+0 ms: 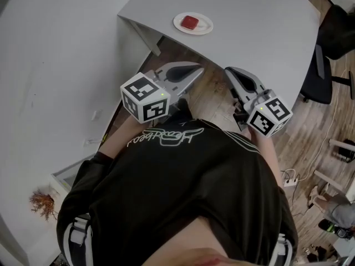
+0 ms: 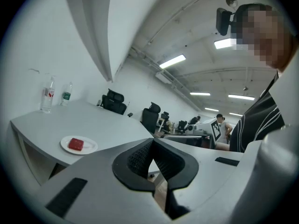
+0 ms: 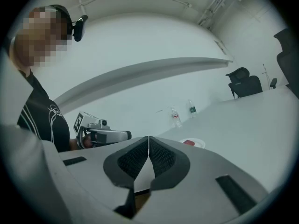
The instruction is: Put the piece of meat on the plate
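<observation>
Piece of meat (image 1: 189, 22): lies centred on the white plate (image 1: 206, 27) on the grey counter (image 1: 249, 15), task apparently done, hence left claw (image 1: 199, 69) and right claw (image 1: 228, 71) fully closed, empty, held well apart from it.

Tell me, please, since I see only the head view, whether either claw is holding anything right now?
Observer: No. The left gripper view shows the left claw shut, pad against pad, with nothing between.
Operator: And the other one?
Observer: The right claw is shut and empty too.
Operator: Is anything else on the table?
Observer: Two bottles stand at its far edge by the wall, apart from the plate with the meat.
</observation>
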Demonstrator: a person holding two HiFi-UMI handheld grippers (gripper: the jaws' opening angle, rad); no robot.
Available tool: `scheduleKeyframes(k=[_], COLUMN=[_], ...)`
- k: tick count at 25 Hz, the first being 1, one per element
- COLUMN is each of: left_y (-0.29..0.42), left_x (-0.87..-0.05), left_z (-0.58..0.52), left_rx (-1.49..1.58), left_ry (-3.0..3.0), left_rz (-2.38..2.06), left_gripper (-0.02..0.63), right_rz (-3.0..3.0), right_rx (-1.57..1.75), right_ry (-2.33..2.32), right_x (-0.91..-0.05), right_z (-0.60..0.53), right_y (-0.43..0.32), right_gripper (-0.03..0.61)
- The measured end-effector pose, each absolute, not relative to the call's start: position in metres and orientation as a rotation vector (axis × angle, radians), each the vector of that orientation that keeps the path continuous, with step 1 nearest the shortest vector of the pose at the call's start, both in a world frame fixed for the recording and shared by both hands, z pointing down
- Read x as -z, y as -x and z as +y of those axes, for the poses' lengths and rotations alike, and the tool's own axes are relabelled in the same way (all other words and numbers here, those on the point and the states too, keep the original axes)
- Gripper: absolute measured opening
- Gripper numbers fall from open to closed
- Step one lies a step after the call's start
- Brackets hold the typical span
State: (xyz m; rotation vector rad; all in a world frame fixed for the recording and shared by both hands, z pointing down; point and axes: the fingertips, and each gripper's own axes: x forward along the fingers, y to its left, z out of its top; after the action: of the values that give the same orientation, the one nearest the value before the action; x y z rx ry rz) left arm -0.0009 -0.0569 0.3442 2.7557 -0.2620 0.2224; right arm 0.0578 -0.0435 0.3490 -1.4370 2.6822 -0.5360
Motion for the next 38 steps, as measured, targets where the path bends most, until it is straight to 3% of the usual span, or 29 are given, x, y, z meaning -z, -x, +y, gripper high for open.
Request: scheduleKeyframes(k=[15,38], left_y=[0.021,0.027], left_x=[-0.34,-0.35], left_z=[0.043,0.053], left_rx=[-0.22,-0.229], left_ry=[-2.762,-2.749], left_rz=[-0.309,-0.325], left_gripper=[0.008,0.008], right_rz=[2.76,2.802], right_rx=[0.453,0.521], right_ry=[1.295,1.273], right_x=[-0.335,-0.353], right_z=[0.052,0.063], right_y=[-0.026,-0.016], right_gripper=[0.009,0.009])
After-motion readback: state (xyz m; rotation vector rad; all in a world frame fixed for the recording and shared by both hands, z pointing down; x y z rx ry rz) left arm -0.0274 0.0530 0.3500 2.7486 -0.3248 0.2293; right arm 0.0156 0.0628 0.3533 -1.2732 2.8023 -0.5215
